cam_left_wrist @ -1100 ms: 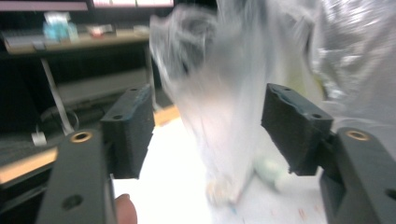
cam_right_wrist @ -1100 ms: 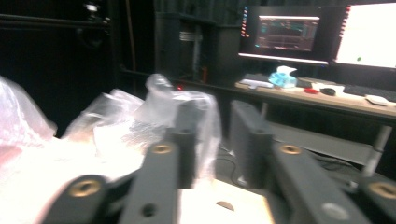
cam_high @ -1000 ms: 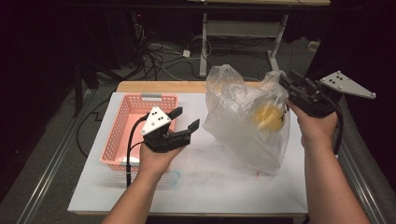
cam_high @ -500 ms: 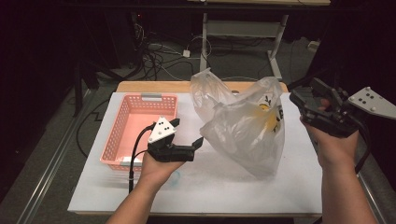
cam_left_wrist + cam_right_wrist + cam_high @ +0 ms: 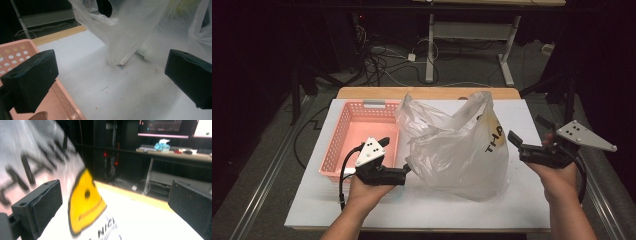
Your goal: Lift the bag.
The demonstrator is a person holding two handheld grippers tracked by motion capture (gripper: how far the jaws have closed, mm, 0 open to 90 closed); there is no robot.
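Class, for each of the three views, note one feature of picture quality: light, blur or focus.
High view: white table bright, surroundings dark. Left gripper view: plastic bag fairly sharp, near jaws soft. Right gripper view: the bag's lettering and yellow face smeared by blur, monitors glowing behind.

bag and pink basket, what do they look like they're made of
bag: thin plastic film, likely; translucent, glossy, crinkled, with black lettering and a yellow print. pink basket: rigid moulded plastic by the look; matte, with walls pierced by rows of small holes.
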